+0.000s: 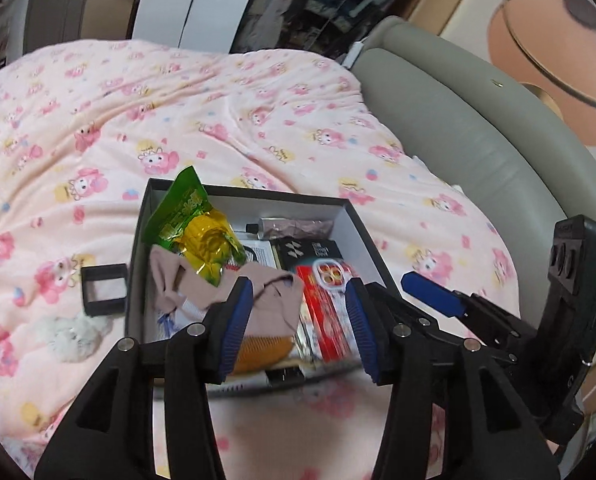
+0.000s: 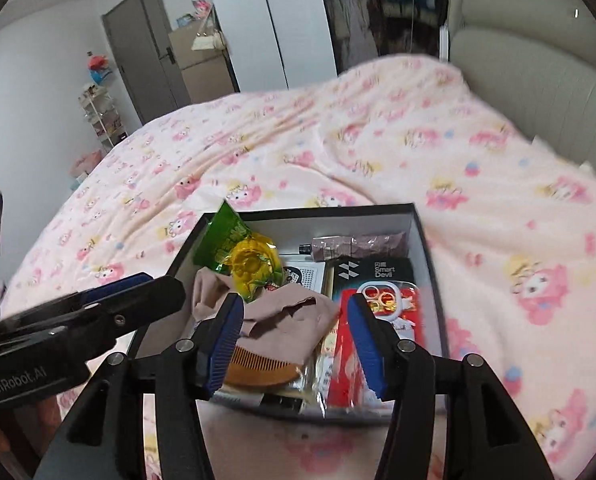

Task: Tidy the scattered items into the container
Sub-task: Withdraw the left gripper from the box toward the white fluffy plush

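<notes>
A black box with white inside sits on a pink patterned blanket. It holds a green snack packet, a beige cloth, a wooden comb, a red package with a phone case, a black carton and a tube. My left gripper hovers open over the box's near side, nothing pressed between its pads. My right gripper hovers open beside it, also holding nothing. Each gripper shows in the other's view: the right one's finger, the left one's finger.
On the blanket left of the box lie a small black square frame and a white fluffy item. A grey padded headboard borders the bed on the right. A door and a shelf stand across the room.
</notes>
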Demonstrator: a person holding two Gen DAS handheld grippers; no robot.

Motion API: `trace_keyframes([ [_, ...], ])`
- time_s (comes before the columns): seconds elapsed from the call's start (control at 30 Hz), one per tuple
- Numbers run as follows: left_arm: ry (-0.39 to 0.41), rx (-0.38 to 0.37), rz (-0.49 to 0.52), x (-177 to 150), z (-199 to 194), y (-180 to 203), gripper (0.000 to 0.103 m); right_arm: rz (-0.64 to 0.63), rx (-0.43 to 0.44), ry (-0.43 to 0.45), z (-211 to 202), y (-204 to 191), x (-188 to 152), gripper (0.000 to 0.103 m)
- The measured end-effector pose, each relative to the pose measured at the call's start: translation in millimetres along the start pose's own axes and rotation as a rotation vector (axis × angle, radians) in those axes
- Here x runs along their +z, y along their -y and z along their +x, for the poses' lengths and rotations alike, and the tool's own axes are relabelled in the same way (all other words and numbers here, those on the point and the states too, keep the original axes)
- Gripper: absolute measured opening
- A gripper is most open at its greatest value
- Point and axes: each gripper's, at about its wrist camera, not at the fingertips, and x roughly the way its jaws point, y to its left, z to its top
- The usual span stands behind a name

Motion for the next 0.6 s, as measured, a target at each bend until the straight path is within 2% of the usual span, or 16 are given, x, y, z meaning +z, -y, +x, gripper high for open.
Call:
trace_keyframes([
  [0.23,0.014,-0.029,0.055,-28.3,-48.7,6.9,0.05,-0.054,-0.007,0.044,-44.2,-29.0,-23.6,0.052],
  [0.37,0.024,-0.013,0.047,-43.5,-66.9,0.1,0.05,-0.067,0.046,0.046,-53.6,-46.3,-38.9,0.052],
  [0.6,0.033,0.022,-0.018,-63.1,-95.2,-36.7,0.051,-0.115,0.147,0.031,-48.5,-87.3,-53.6,0.052],
])
